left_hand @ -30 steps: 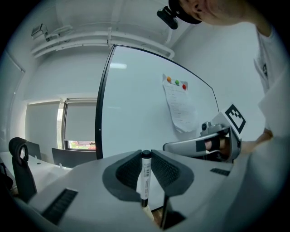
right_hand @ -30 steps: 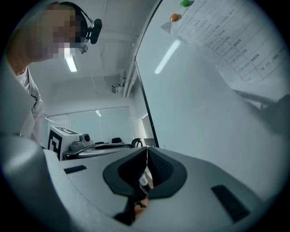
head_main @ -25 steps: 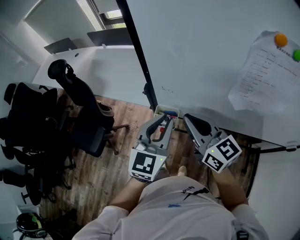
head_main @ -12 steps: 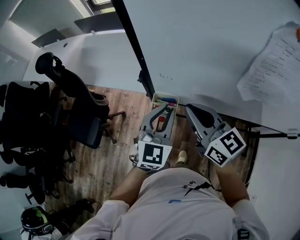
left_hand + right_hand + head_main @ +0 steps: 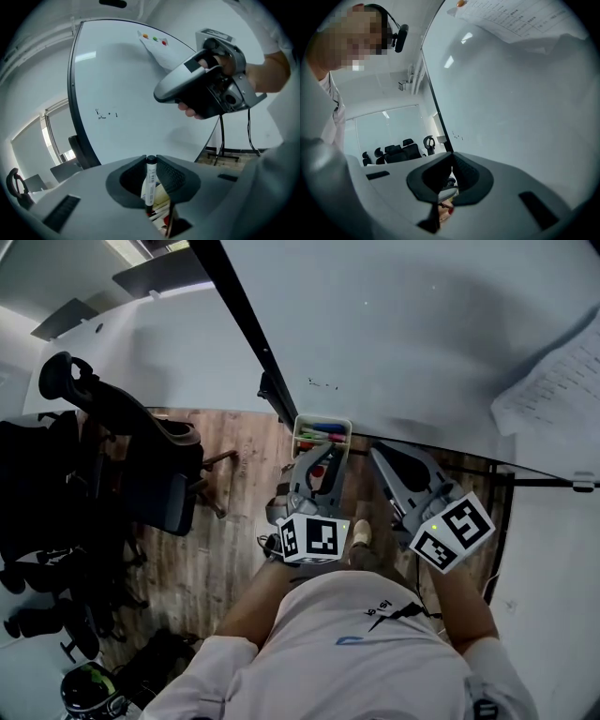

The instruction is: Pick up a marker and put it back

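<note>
The marker (image 5: 149, 187) is standing upright, pinched between the left gripper's (image 5: 150, 160) fingers just above the marker tray (image 5: 322, 418). Grip and position are holding unchanged, so its return is probably pending. The right gripper's (image 5: 451, 159) fingers are resting pressed together, empty.

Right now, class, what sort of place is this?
Probably an office or meeting room: a large whiteboard, black office chairs on a wood floor, and a marker tray below the board.
</note>
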